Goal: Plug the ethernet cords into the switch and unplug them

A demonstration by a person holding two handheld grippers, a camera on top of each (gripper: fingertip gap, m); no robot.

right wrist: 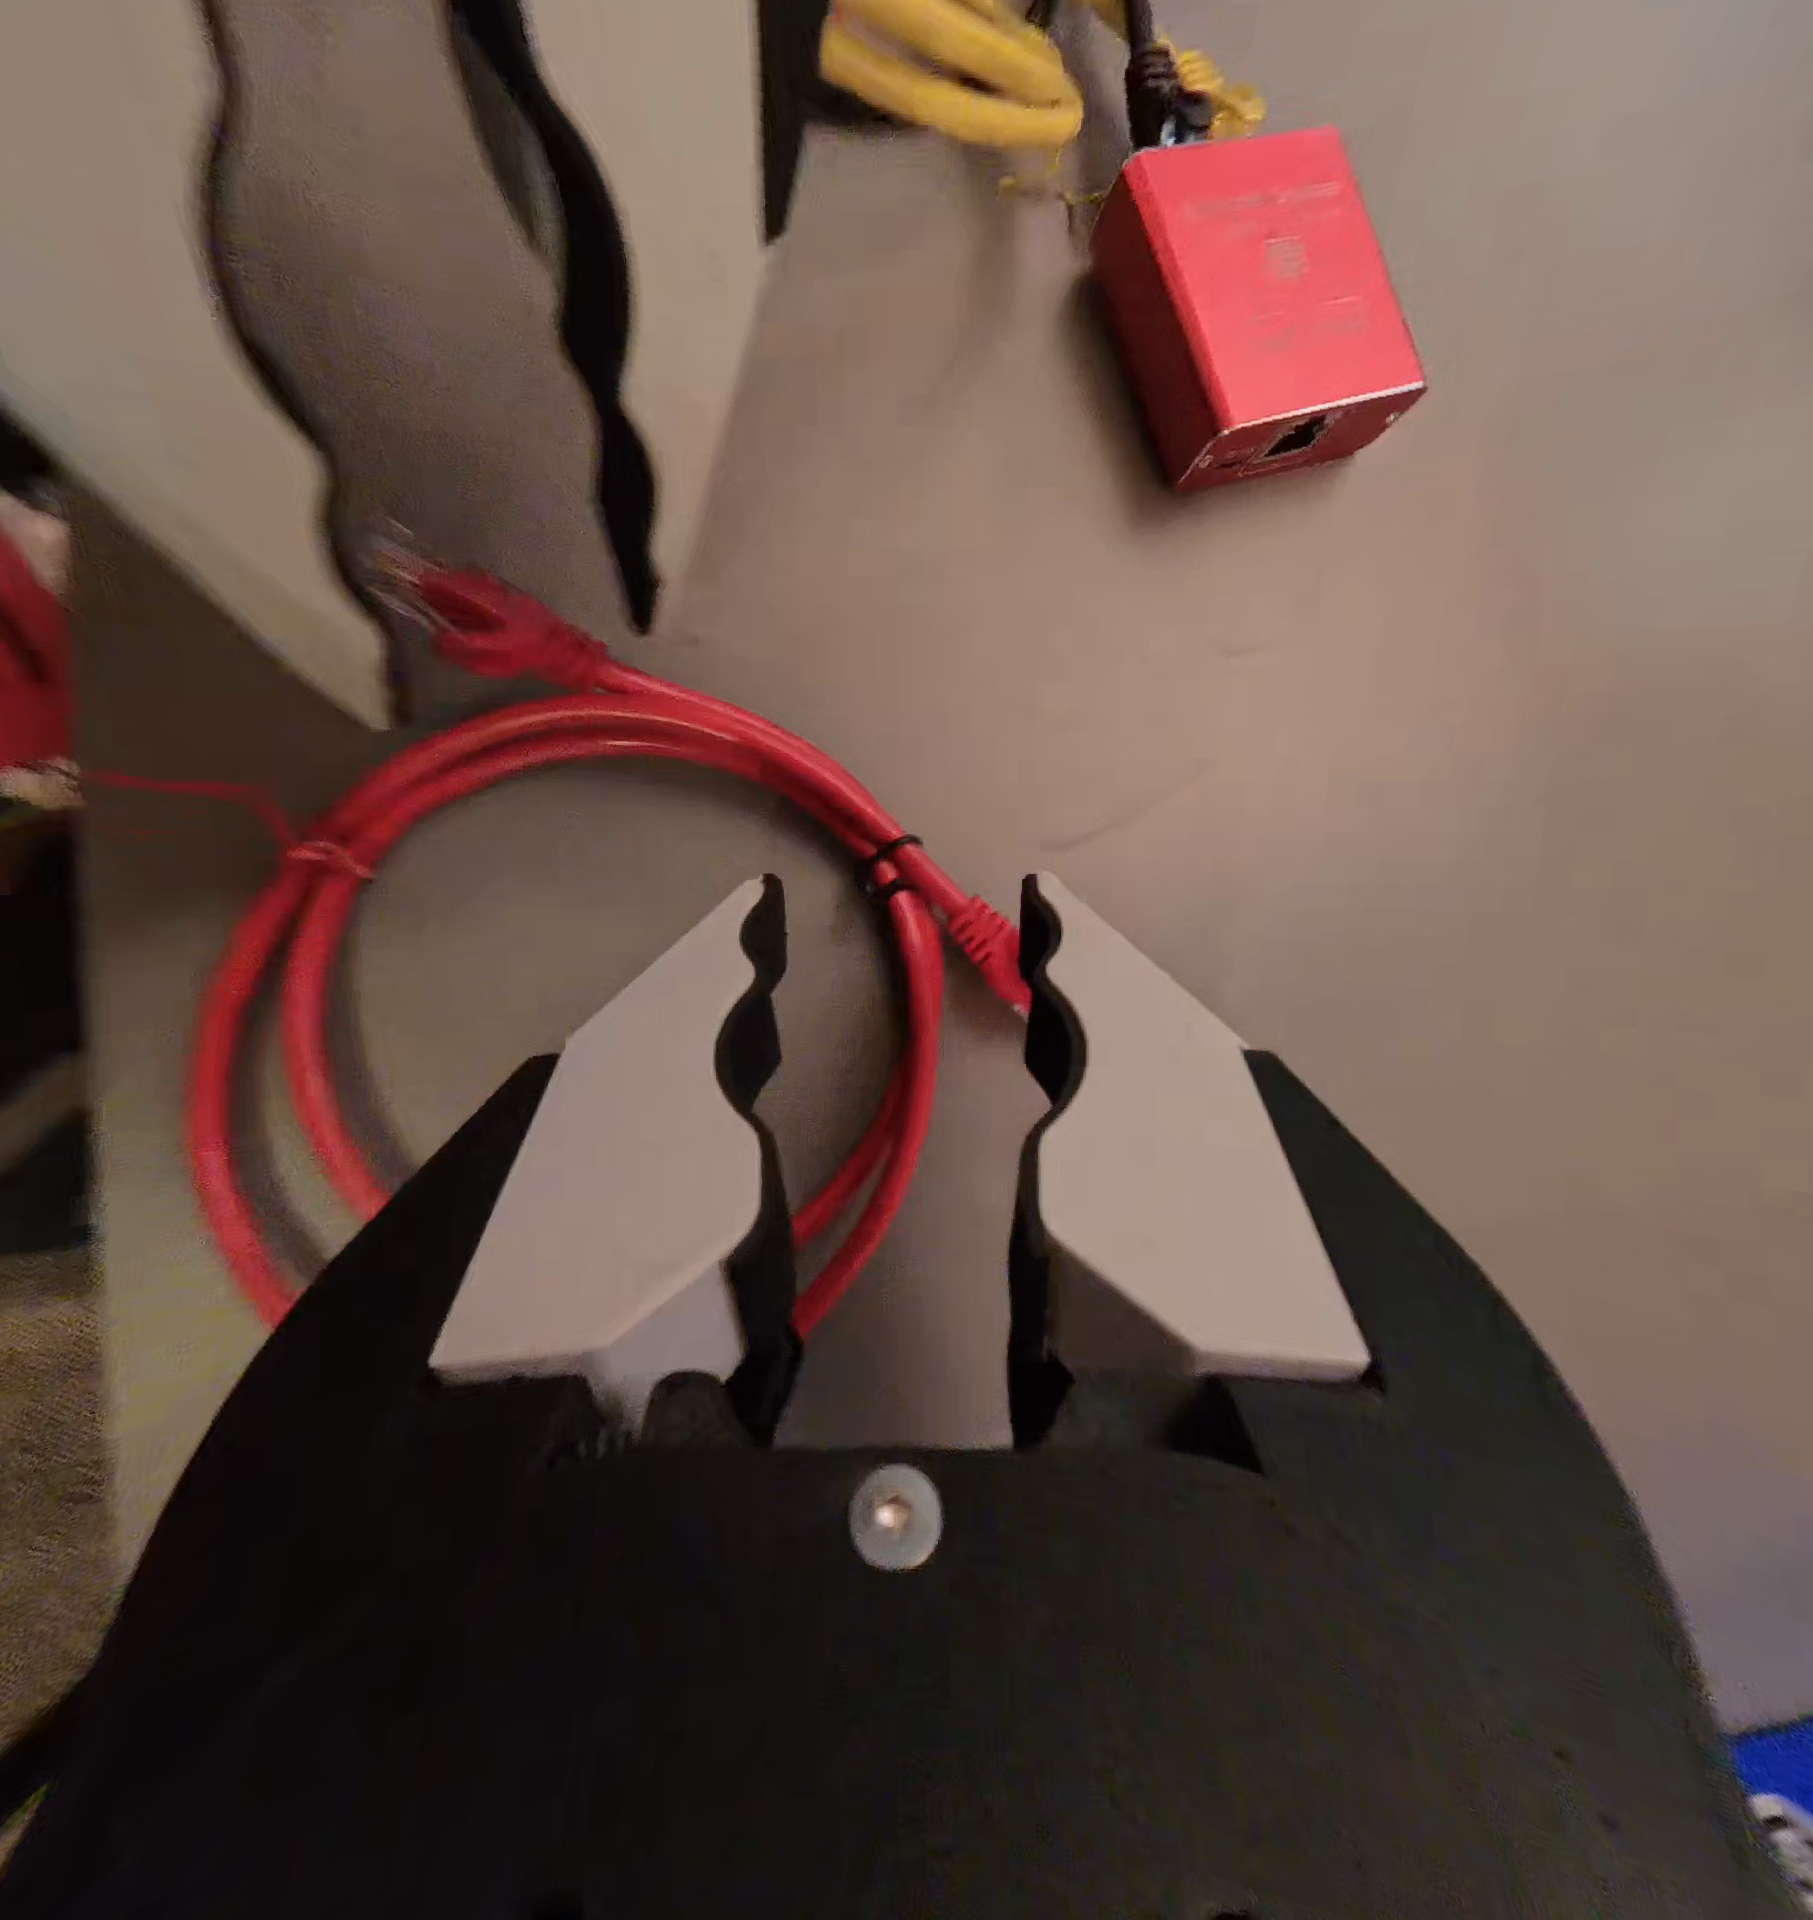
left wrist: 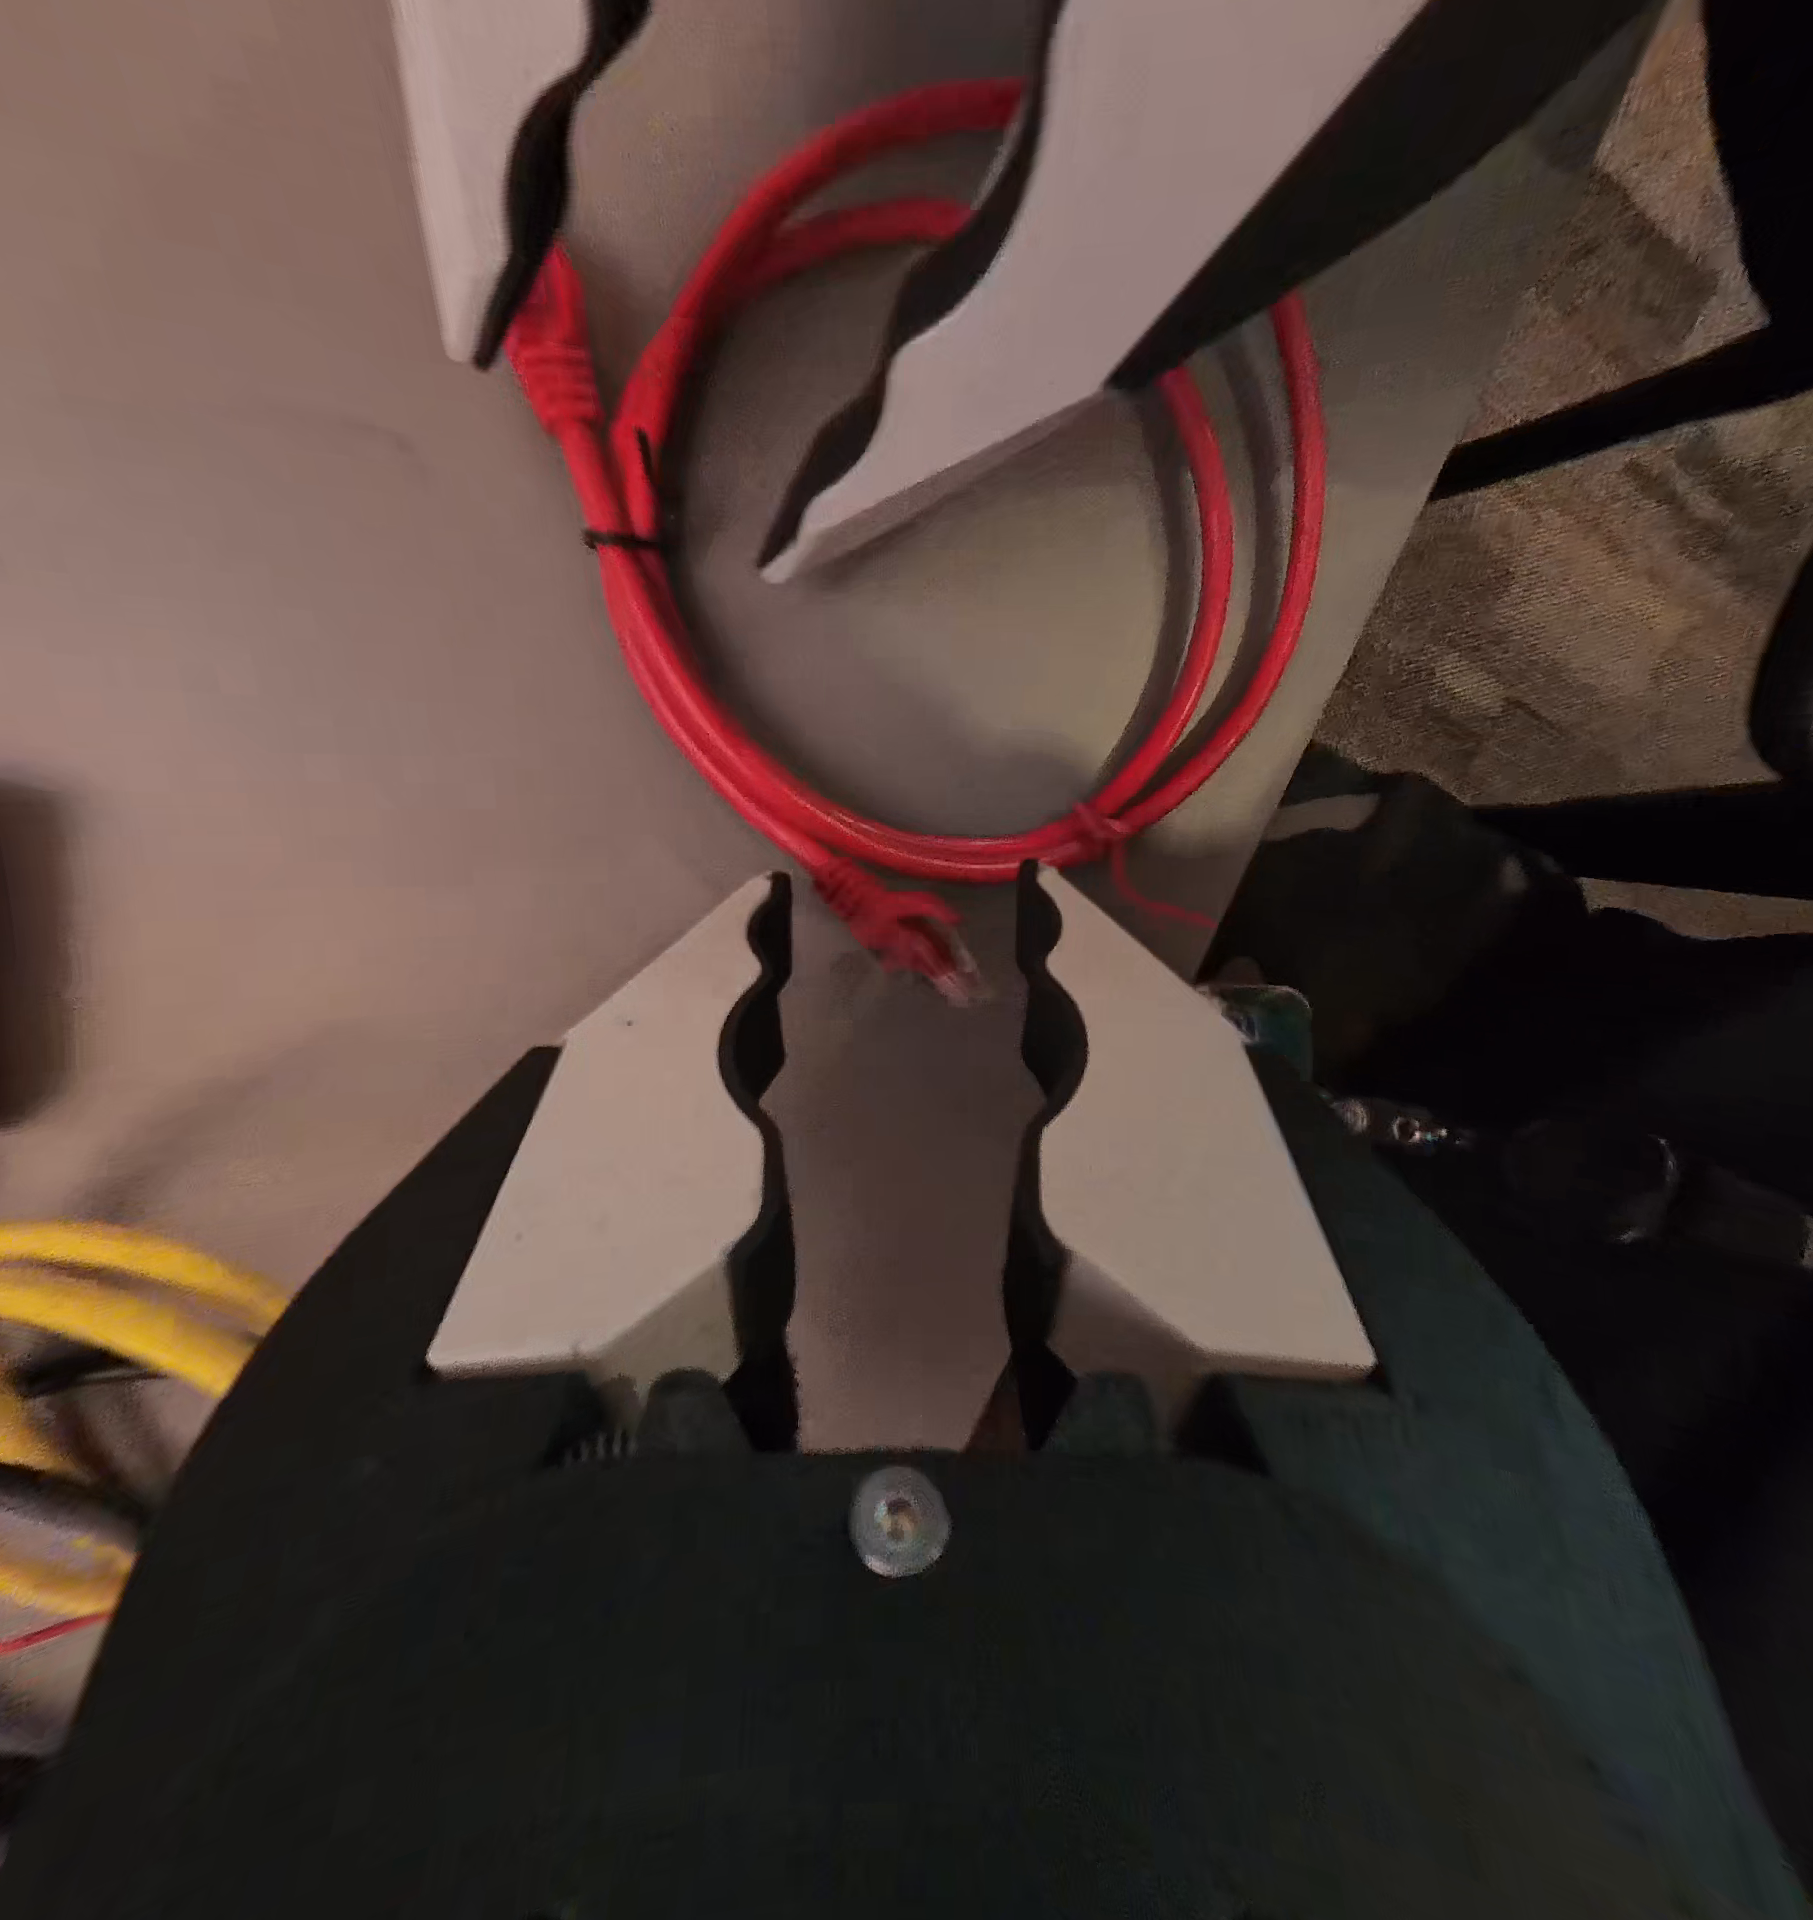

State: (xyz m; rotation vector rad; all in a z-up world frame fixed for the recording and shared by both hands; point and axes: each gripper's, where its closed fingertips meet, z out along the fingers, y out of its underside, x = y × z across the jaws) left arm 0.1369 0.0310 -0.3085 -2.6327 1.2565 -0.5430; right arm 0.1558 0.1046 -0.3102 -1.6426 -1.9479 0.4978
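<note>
Left gripper (left wrist: 902,883): my jaws stand apart, nothing between them. One plug (left wrist: 917,940) of the red ethernet cord (left wrist: 736,748) lies on the grey tabletop (left wrist: 258,520) just ahead of the gap between my fingertips. The cord is coiled and bound with a black tie (left wrist: 616,540) and a red tie (left wrist: 1094,826).

Right gripper (right wrist: 902,883): my jaws also stand apart, empty. The cord's second plug (right wrist: 985,940) lies just beside my right finger (right wrist: 1141,1122); whether it touches I cannot tell. The coil passes under my left finger (right wrist: 621,1143).

The red switch (right wrist: 1255,301) sits on the tabletop, well apart from the coil, with yellow cords (right wrist: 954,83) near it.
</note>
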